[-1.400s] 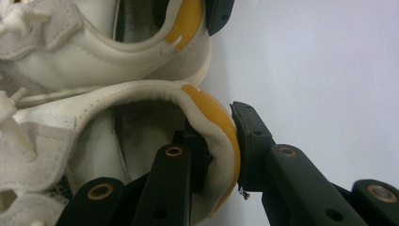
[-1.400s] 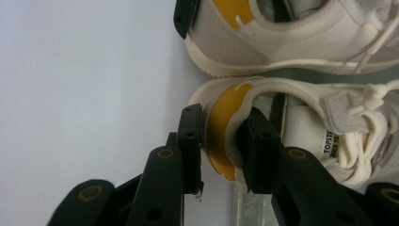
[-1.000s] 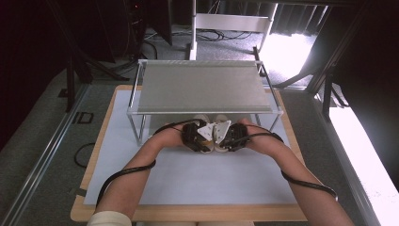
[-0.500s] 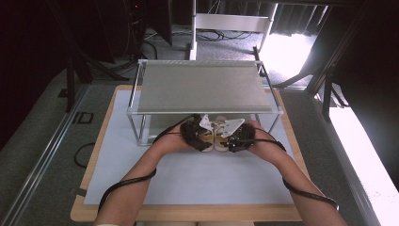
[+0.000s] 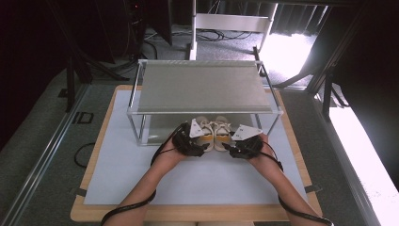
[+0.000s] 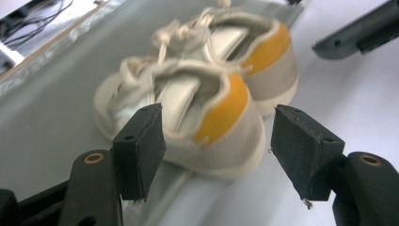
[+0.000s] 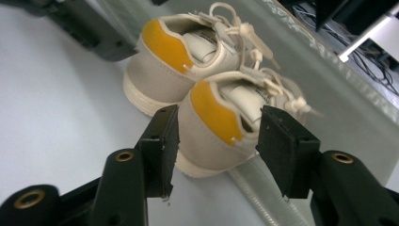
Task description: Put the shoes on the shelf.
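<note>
Two small cream shoes with orange heel tabs stand side by side, toes on the lower shelf [image 5: 162, 128] of a metal rack. My left gripper [image 5: 203, 146] sits just behind the left shoe [image 5: 205, 132]; its jaws have just been opening and flank that shoe's heel [image 6: 221, 117] without pressing it. My right gripper [image 5: 227, 147] has likewise just been opening; the right shoe [image 5: 222, 133] shows its heel [image 7: 214, 115] between the parted jaws with a gap on each side. Each gripper view also shows the neighbouring shoe [image 6: 263, 52] [image 7: 169, 52].
The rack's grey top shelf [image 5: 200, 87] overhangs the shoes' toes. A white mat [image 5: 197, 176] covers the wooden table [image 5: 91, 174]. Cables trail from both forearms. The other gripper [image 6: 357, 33] [image 7: 80, 23] shows beside each pair of jaws.
Both grippers have opened and let go of the shoes, which now rest at the rack's front edge. The hands have drawn slightly back towards me and apart.
</note>
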